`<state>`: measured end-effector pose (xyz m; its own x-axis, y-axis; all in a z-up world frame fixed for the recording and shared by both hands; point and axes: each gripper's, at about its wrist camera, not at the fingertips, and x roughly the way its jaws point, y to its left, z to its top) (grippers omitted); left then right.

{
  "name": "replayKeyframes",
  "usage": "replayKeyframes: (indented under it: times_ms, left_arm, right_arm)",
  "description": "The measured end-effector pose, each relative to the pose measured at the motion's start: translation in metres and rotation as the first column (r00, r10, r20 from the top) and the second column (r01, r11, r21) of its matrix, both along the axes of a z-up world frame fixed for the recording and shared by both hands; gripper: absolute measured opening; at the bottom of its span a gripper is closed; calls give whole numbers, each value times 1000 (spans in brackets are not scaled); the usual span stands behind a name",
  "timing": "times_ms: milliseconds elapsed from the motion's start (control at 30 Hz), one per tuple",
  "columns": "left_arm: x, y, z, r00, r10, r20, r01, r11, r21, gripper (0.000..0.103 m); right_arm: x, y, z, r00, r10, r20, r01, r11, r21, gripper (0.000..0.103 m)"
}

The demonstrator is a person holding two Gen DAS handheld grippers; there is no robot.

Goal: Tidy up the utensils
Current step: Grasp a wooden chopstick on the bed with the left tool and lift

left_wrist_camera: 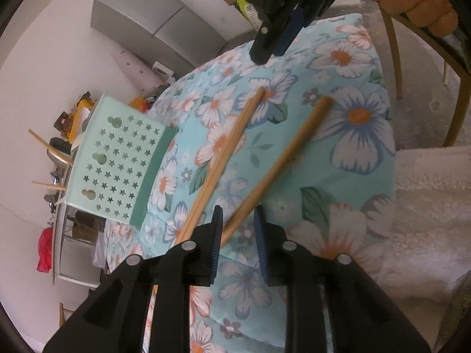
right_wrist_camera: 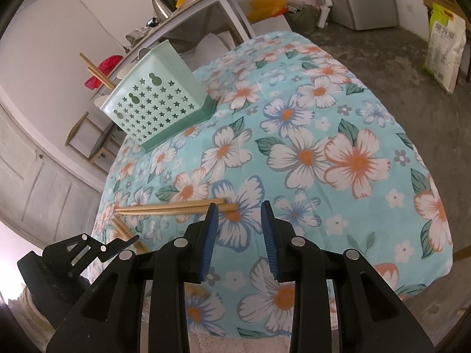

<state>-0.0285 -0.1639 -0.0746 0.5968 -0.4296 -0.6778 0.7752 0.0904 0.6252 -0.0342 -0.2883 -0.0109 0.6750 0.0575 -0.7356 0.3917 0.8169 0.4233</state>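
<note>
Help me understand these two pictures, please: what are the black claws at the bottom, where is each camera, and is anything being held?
Each picture comes from a fisheye camera on a hand-held gripper, looking along its two fingers. The left gripper fills the bottom of the left wrist view; the right gripper fills the right wrist view. A person carries them: the hand on the right one shows in the left view. On the flowered cloth lie wooden chopsticks: a pair and a single chopstick, whose near end lies between the left fingers. Whether they pinch it is unclear. The right gripper is open, holding nothing. A mint-green basket with star holes already holds chopsticks.
</note>
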Motion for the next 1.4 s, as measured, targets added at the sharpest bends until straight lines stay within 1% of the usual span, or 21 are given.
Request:
replayKeyframes:
  times_ms: [200, 333, 433, 533, 600, 700, 767, 900, 933, 967, 1033, 1067, 1100, 1167, 1200, 1267, 1300, 1333, 1367, 1400]
  left_arm:
    - [-10, -8, -1, 996, -81, 35, 80, 997, 23, 22]
    - [-13, -13, -4, 992, -118, 36, 116, 993, 34, 22]
    - [-16, -17, -9, 988, -149, 52, 146, 988, 50, 22]
    - [-21, -17, -11, 982, -178, 62, 174, 983, 61, 19]
    - [-25, -17, -12, 977, -199, 82, 193, 979, 69, 15]
    - [-26, -15, -8, 971, -216, 104, 209, 975, 76, 13]
    - [-26, -14, -2, 972, -210, 109, 204, 977, 66, 13]
    - [-11, -10, 24, 988, -147, 47, 147, 989, -6, 13]
    - [-6, -8, 31, 992, -125, 17, 125, 992, -31, 13]
    - [3, -7, 43, 995, -92, -29, 90, 994, -69, 13]
    - [18, -4, 57, 996, -42, -80, 31, 991, -128, 12]
    - [28, -1, 68, 993, -5, -116, -15, 986, -169, 12]
    - [35, 1, 74, 991, 19, -135, -46, 980, -196, 12]
    - [53, 7, 89, 980, 88, -179, -134, 955, -264, 11]
    - [65, 13, 98, 968, 133, -213, -196, 931, -308, 11]
    - [80, 22, 108, 947, 186, -260, -274, 891, -362, 10]
    - [89, 31, 115, 933, 225, -280, -326, 856, -400, 10]
    - [95, 36, 119, 924, 248, -292, -357, 833, -422, 9]
    - [103, 46, 125, 905, 280, -321, -407, 793, -454, 9]
    - [110, 52, 128, 890, 298, -344, -438, 765, -472, 9]
  right_arm:
    - [1, -1, -2, 1000, -3, -6, 4, 1000, 6, 29]
    - [1, -1, -2, 1000, -1, -5, 1, 1000, 8, 29]
    - [1, -1, -2, 1000, -1, -3, 1, 1000, 12, 29]
    - [1, -1, -3, 1000, 1, -2, -1, 1000, 22, 29]
    - [1, -1, -3, 1000, 2, -3, -2, 1000, 21, 29]
    - [0, 0, -2, 1000, 0, -1, 0, 1000, 20, 29]
    - [-1, -1, -2, 1000, -3, 1, 3, 1000, 20, 29]
    - [-4, -4, 0, 1000, -18, 13, 17, 999, 32, 29]
    - [-5, -6, 2, 999, -25, 24, 24, 999, 43, 29]
    - [-6, -7, 3, 999, -29, 31, 28, 998, 49, 29]
    - [-9, -10, 7, 998, -38, 56, 34, 997, 75, 31]
    - [-11, -11, 10, 997, -37, 73, 31, 995, 92, 31]
    - [-14, -10, 14, 995, -27, 99, 15, 993, 116, 31]
    - [-17, -6, 18, 992, 3, 130, -24, 986, 166, 31]
    - [-18, -1, 20, 989, 30, 145, -60, 977, 204, 31]
    - [-17, 12, 20, 987, 79, 137, -109, 967, 230, 31]
    - [-17, 21, 19, 987, 104, 119, -130, 964, 233, 31]
    - [-16, 28, 18, 987, 124, 105, -146, 960, 239, 31]
    - [-14, 37, 15, 985, 148, 89, -166, 954, 251, 31]
    - [-13, 45, 12, 983, 168, 72, -181, 949, 259, 31]
